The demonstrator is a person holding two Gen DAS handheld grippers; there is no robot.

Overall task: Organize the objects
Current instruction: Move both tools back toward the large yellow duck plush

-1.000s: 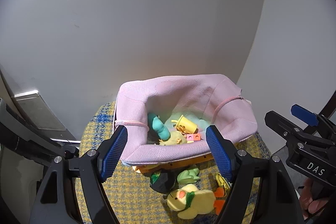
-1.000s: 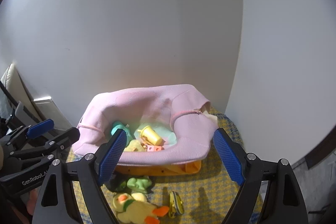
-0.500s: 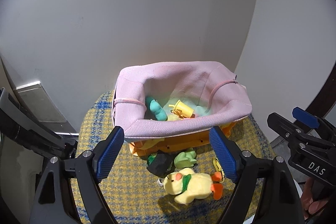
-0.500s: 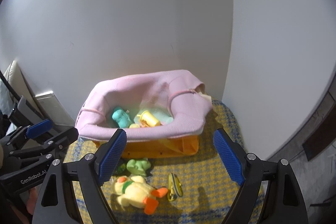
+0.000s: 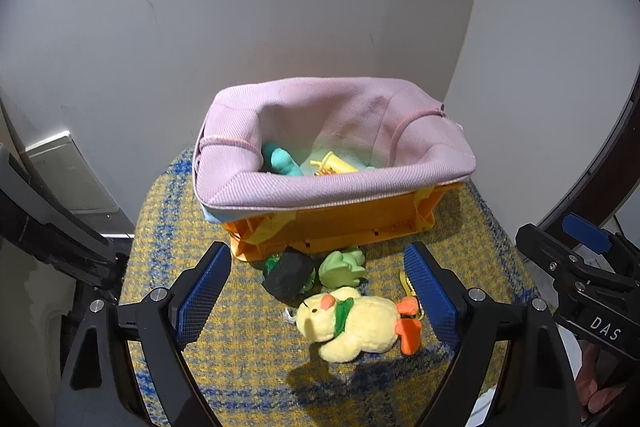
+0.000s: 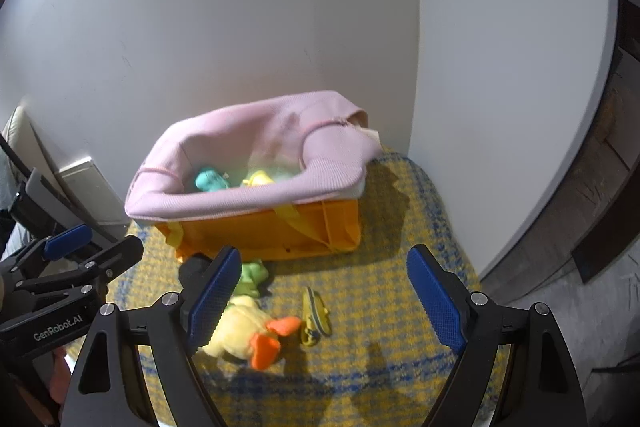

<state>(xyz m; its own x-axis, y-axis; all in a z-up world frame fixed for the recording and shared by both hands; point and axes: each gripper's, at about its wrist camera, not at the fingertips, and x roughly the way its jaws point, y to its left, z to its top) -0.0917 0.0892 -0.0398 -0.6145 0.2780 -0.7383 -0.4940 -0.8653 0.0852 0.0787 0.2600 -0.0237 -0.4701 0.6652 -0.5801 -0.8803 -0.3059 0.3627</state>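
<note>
Two pairs of hand-held tongs hover over a round seat covered in yellow and blue checked cloth (image 5: 248, 359), set in a white corner. At the back stands an orange basket (image 5: 352, 223) lined with pink fabric (image 5: 332, 187), already holding a teal toy (image 5: 280, 161) and a yellow toy cup (image 5: 334, 167).

Loose in front of the basket lie a yellow plush duck (image 5: 356, 323) with orange feet, a green frog toy (image 5: 342, 267), a black toy (image 5: 289, 274) and a small yellow shoe (image 6: 316, 311).

The left tongs (image 5: 316, 299) are opening, with nothing gripped; the duck lies below the gap between them. The right tongs (image 6: 320, 303) are spread and empty above the shoe.

The duck looks like the next pick. Taking it well means coming down over its plump body, pads on either flank, and closing gently because plush squashes.

The left pad of the right tongs hides the duck's head and much of the black toy. What the black toy is stays unclear. The basket's front rim hides its floor.
</note>
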